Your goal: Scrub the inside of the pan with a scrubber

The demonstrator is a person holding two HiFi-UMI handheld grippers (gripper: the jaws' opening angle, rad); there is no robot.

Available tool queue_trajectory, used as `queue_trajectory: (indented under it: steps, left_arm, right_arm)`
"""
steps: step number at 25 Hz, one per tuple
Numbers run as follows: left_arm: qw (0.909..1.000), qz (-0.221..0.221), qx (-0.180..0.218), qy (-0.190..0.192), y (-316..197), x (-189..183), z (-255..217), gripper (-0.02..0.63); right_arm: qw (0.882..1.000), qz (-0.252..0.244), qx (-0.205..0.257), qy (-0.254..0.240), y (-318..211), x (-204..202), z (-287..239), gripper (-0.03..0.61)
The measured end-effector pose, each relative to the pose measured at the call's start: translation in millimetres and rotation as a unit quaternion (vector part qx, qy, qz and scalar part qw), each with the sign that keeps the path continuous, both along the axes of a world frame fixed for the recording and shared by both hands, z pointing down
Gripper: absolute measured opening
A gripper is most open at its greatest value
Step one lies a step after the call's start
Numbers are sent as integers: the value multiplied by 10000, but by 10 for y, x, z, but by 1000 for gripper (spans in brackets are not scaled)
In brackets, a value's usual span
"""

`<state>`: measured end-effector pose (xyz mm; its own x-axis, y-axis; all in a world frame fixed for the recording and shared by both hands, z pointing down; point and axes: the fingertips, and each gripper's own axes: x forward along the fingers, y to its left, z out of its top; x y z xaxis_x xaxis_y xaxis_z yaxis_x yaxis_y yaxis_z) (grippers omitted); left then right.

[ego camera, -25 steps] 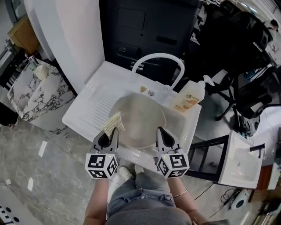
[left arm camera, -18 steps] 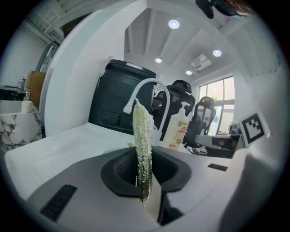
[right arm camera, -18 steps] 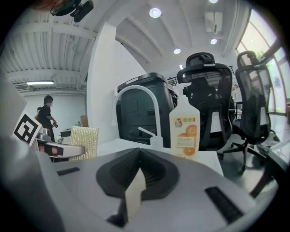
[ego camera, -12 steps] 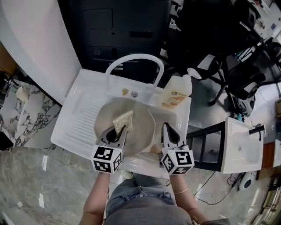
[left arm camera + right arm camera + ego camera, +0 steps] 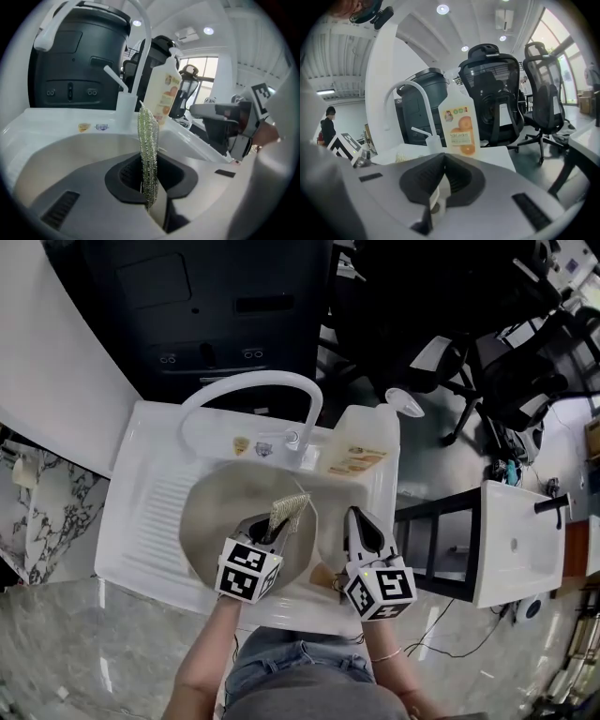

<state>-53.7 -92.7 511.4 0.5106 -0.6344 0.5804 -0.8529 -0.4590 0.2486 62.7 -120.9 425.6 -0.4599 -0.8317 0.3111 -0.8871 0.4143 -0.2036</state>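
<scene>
The left tongs [image 5: 274,531] are clamped on the scrubber [image 5: 289,509]; the right tongs [image 5: 357,517], just beside, are held closed.

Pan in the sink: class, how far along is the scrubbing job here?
Done: the pan sits in the sink, and the left hand-held gripper is shut on the scrubber, held over the pan's inside. In hand: the right hand-held gripper is closed on a thin pale piece, apparently the pan handle. Left: the scrubbing itself; no suds or scrub marks show.
</scene>
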Motion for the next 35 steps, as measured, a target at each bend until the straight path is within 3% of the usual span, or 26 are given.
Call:
queue_trajectory:
  steps: [6,14,26,35]
  left_arm:
    - [9975,298,-632,-31,-94,81,402,63]
    - [9965,-53,-817,-192,-320,-4,656,63]
    - [9910,-933,-556,-777,-766,-498,770,64]
    - [9716,-1818,-650,-1370,-816,-1032,799,64]
  right_arm:
    - [9998,88,-157,-65,-82,84,107,11]
    - [9995,96,-281,-129,-191,132,213,11]
    - [9990,-37,-418,-118,-267,0,321,11]
    - [9990,-133,-421,-88,-263,-80,315,11]
